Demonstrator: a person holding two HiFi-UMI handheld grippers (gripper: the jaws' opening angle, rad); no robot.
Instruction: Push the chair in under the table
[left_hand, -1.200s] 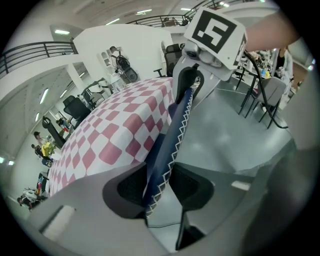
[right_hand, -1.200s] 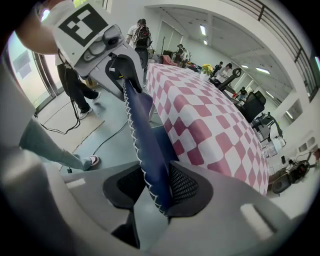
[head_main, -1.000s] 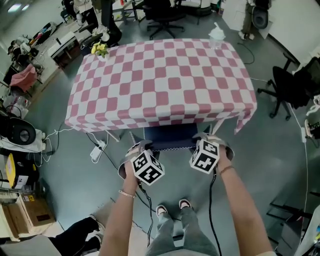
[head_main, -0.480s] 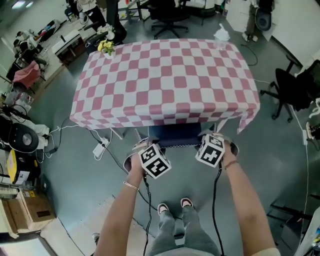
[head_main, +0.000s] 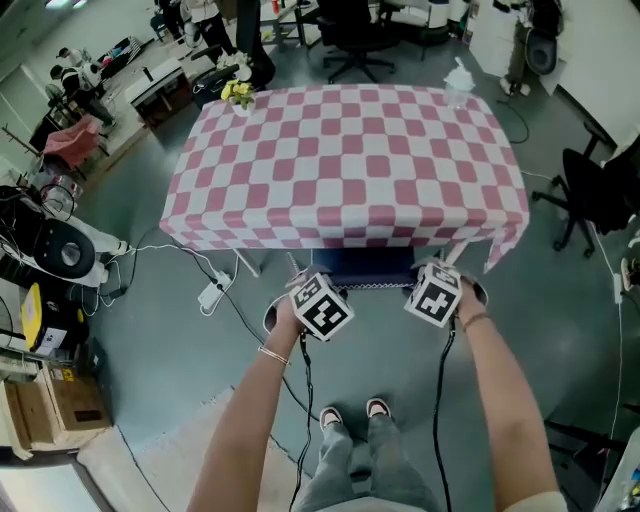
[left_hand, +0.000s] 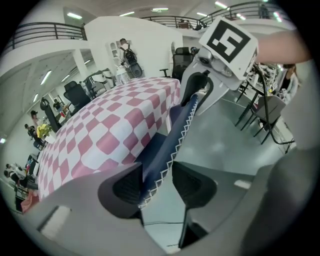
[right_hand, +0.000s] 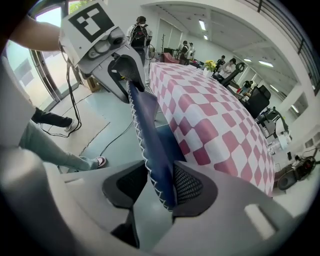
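Shoes: The person's shoes (head_main: 351, 412) were at the bottom middle of the head view, right behind the chair (head_main: 365, 270). That looked like a good spot for pushing straight ahead.

Left gripper: The left gripper (left_hand: 156, 180) pointed down at the left end of the chair back (left_hand: 167, 140). Its fingers (left_hand: 127, 187) had just been opening and stood apart. The blue edge with white stitches was between them, but it was not squeezed.

Right gripper: The right gripper (right_hand: 161, 187) was at the other end of the same top edge. Its fingers (right_hand: 189, 186) had just been opening too. The chair back leaned on one finger and there was a gap at the other. One gripper at each end would keep the chair from turning sideways.

Chair: The chair was in the middle of the head view. Only its back stuck out past the hanging cloth (head_main: 340, 238). I think it was about as far in as it would go, so the loose fingers looked like letting go.

Tabletop: The tabletop (head_main: 350, 150) filled the upper middle. The pink and white cloth hung over the near edge and hid the seat.

Flowers: Yellow flowers (head_main: 238, 92) sat on the far left corner, well away from the pushing.
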